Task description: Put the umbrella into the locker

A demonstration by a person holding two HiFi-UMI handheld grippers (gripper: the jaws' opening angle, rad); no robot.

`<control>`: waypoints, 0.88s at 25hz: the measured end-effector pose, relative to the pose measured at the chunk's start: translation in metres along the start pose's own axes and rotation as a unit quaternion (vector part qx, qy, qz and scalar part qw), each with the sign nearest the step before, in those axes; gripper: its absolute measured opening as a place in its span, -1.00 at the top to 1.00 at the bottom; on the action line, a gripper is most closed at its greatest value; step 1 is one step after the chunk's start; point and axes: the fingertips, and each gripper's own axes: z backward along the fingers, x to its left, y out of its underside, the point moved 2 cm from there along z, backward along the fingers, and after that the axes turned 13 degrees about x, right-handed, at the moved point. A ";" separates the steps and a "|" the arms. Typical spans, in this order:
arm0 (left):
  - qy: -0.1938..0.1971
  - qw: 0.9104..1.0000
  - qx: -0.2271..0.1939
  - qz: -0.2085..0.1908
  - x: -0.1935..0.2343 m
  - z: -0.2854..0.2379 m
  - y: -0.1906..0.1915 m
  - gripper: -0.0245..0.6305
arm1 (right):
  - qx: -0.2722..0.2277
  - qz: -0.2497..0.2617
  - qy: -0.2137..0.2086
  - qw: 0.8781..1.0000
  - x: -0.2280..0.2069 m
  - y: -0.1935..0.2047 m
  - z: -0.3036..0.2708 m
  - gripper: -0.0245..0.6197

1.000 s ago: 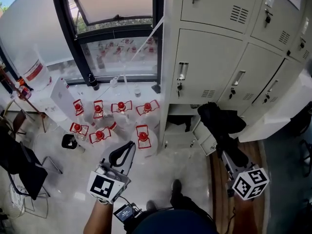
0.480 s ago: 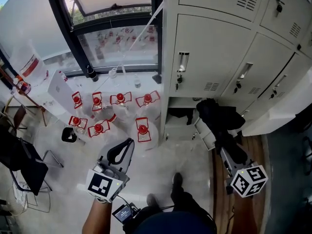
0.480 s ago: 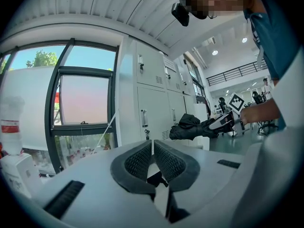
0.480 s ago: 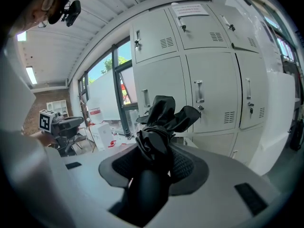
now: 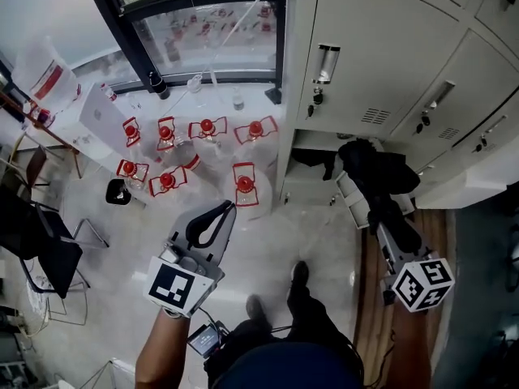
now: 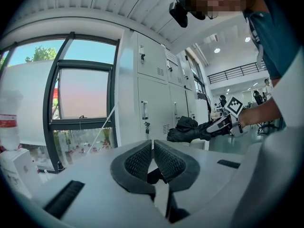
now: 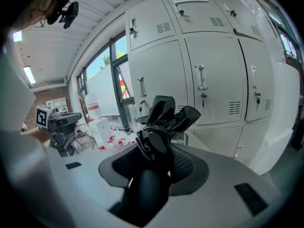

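Note:
My right gripper (image 5: 388, 224) is shut on a folded black umbrella (image 5: 375, 171), which sticks out ahead of its jaws. In the head view the umbrella's bunched end hangs just right of an open low compartment (image 5: 310, 186) in the pale grey lockers (image 5: 381, 47). In the right gripper view the umbrella (image 7: 160, 127) fills the gap between the pads of the gripper (image 7: 159, 160), with closed locker doors (image 7: 204, 75) behind. My left gripper (image 5: 217, 213) hovers over the floor, shut and empty; in its own view the pads of this gripper (image 6: 153, 144) meet at the tips.
Several large water bottles with red handles (image 5: 204, 128) stand on the floor by the window. A black chair (image 5: 40, 250) is at the left. The person's shoes (image 5: 298, 275) are below. An open white locker door (image 5: 474, 177) juts out at the right.
Both grippers have sunk lower. The umbrella, still held, now sits closer to the open low compartment. The jaws have not changed.

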 end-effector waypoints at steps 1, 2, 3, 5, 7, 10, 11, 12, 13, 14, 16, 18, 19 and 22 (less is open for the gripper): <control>0.000 1.000 0.002 0.000 0.001 -0.004 0.003 0.83 | 0.003 0.000 0.000 1.000 -0.002 0.002 -0.006 0.33; 0.001 1.000 0.004 0.001 0.001 -0.007 0.006 0.83 | 0.006 0.000 0.000 1.000 -0.004 0.003 -0.011 0.33; 0.002 1.000 0.006 0.002 0.002 -0.010 0.009 0.83 | 0.009 0.000 0.000 1.000 -0.005 0.005 -0.017 0.33; 0.003 1.000 0.010 0.007 0.005 -0.016 0.015 0.83 | 0.013 -0.001 0.000 1.000 -0.007 0.008 -0.028 0.33; 0.003 1.000 0.013 0.012 0.007 -0.023 0.021 0.83 | 0.017 -0.001 0.000 1.000 -0.010 0.011 -0.039 0.33; 0.005 1.000 0.021 0.019 0.011 -0.034 0.032 0.83 | 0.023 -0.002 -0.001 1.000 -0.015 0.014 -0.058 0.33; 0.005 0.999 0.025 0.020 0.013 -0.038 0.035 0.83 | 0.025 -0.003 -0.001 1.000 -0.016 0.015 -0.064 0.33; 0.006 0.999 0.028 0.021 0.014 -0.041 0.039 0.83 | 0.026 -0.003 -0.001 1.000 -0.018 0.016 -0.070 0.33; 0.007 0.999 0.032 0.021 0.016 -0.045 0.043 0.83 | 0.028 -0.004 -0.001 1.000 -0.019 0.017 -0.075 0.33; 0.008 0.999 0.035 0.021 0.017 -0.050 0.046 0.83 | 0.029 -0.005 -0.001 1.000 -0.021 0.017 -0.081 0.33; 0.010 0.999 0.041 0.024 0.019 -0.058 0.053 0.83 | 0.031 -0.006 -0.001 1.000 -0.024 0.019 -0.092 0.33; 0.011 0.998 0.045 0.029 0.021 -0.067 0.059 0.83 | 0.032 -0.007 -0.001 0.999 -0.028 0.021 -0.103 0.33; 0.011 0.998 0.047 0.031 0.022 -0.071 0.062 0.83 | 0.033 -0.007 -0.001 0.999 -0.030 0.021 -0.109 0.33; 0.012 0.998 0.052 0.034 0.024 -0.085 0.069 0.83 | 0.034 -0.008 -0.001 0.999 -0.037 0.023 -0.125 0.33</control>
